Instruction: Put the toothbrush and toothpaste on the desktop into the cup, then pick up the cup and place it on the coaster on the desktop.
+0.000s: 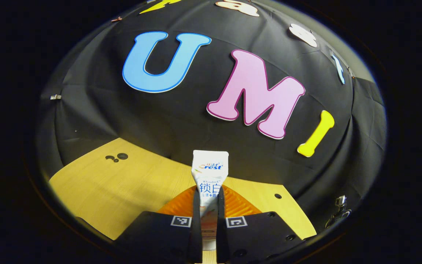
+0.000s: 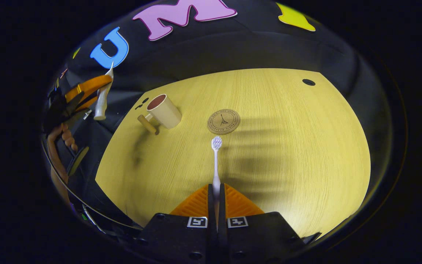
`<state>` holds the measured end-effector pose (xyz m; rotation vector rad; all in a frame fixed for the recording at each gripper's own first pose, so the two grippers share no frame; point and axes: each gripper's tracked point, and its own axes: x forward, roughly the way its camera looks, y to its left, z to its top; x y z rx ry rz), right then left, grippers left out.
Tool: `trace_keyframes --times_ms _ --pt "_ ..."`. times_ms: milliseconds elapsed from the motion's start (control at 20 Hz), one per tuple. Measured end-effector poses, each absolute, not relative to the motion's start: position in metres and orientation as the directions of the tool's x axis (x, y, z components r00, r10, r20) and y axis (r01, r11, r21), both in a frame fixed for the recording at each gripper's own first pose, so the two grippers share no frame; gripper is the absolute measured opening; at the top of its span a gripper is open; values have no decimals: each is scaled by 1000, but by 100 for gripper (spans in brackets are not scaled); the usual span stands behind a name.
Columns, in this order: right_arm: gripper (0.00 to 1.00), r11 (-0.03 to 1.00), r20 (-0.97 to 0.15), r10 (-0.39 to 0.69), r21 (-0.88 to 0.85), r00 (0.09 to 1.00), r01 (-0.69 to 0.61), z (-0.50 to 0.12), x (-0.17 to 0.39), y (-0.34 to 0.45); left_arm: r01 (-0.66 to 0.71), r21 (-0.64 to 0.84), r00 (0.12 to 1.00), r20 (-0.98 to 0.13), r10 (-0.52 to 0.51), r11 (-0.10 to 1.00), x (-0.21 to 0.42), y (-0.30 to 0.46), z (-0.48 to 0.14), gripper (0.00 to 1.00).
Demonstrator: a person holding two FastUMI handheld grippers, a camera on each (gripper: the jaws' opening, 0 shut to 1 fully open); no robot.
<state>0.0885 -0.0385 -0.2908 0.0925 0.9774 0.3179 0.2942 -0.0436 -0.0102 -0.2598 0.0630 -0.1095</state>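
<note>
My left gripper (image 1: pixel 208 200) is shut on a white toothpaste tube (image 1: pixel 210 172), which sticks up and forward above the wooden desktop (image 1: pixel 123 183). My right gripper (image 2: pixel 216 192) is shut on the handle of a white toothbrush (image 2: pixel 216 161), bristle head pointing ahead over the desktop (image 2: pixel 288 146). In the right gripper view a cream cup (image 2: pixel 164 110) with a wooden handle stands upright at the far left of the desktop. A round brown coaster (image 2: pixel 224 121) lies to its right. The left gripper (image 2: pixel 86 91) with the toothpaste (image 2: pixel 102 98) shows high at the far left, off the desk's edge.
A person's hand (image 2: pixel 62 137) holds the left gripper at the left edge of the right gripper view. Small dark holes (image 2: pixel 308 82) mark the desktop near the back. The black cloth wall (image 1: pixel 196 110) rises close behind the desk.
</note>
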Motion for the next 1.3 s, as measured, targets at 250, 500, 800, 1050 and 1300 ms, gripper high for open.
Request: trace_keyframes --times_ms 250,500,800,1050,1300 --pt "5 941 -800 328 234 502 -243 -294 92 -35 84 -290 996 37 -77 953 358 -40 -8 19" --pt "5 935 -800 334 218 498 -278 -305 90 -42 59 -320 997 74 -37 946 400 -34 -30 20" --pt "5 949 -833 292 194 470 -246 -326 85 -59 -5 -342 997 74 32 940 427 -23 -65 19" --pt "5 951 -838 287 190 464 -245 -333 87 -57 -24 -348 998 47 43 937 434 -22 -89 21" --pt "5 949 -833 291 190 470 -251 -335 92 -50 -24 -347 1000 -1 25 937 433 -23 -113 26"
